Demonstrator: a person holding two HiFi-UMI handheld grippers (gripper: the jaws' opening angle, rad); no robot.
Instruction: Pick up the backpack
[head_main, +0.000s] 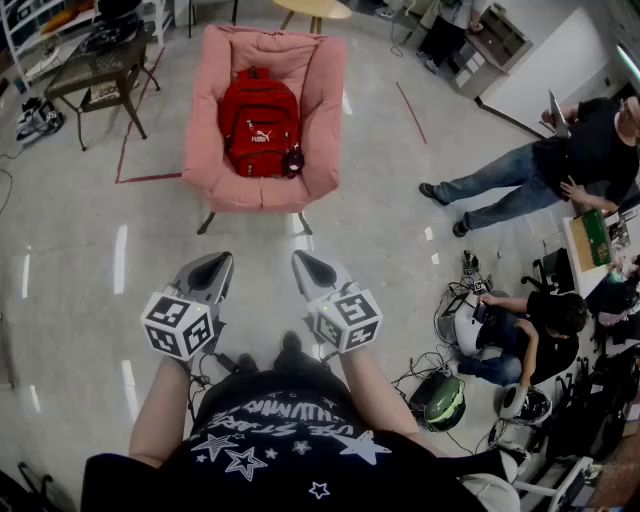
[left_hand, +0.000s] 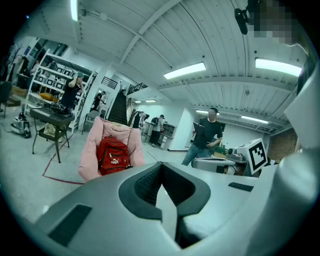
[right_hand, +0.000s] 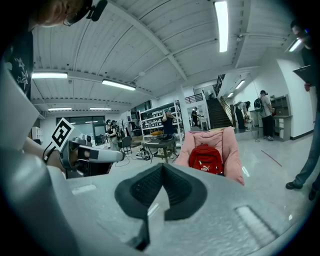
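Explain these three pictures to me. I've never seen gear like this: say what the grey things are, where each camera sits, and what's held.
No robot here: a person holds grey two-jawed tongs in each hand, the left tongs and the right tongs. The black-and-white patterned cubes belong to them. One picture comes from a camera on the person's head, looking down; the other two from cameras riding on each tool, looking along its jaws. Both pairs are shut and hold nothing. Ahead, on the pale glossy floor, stands a pink cushioned chair with a red fabric backpack propped on its seat, well apart from the tongs. At the right, other people sit and stand.
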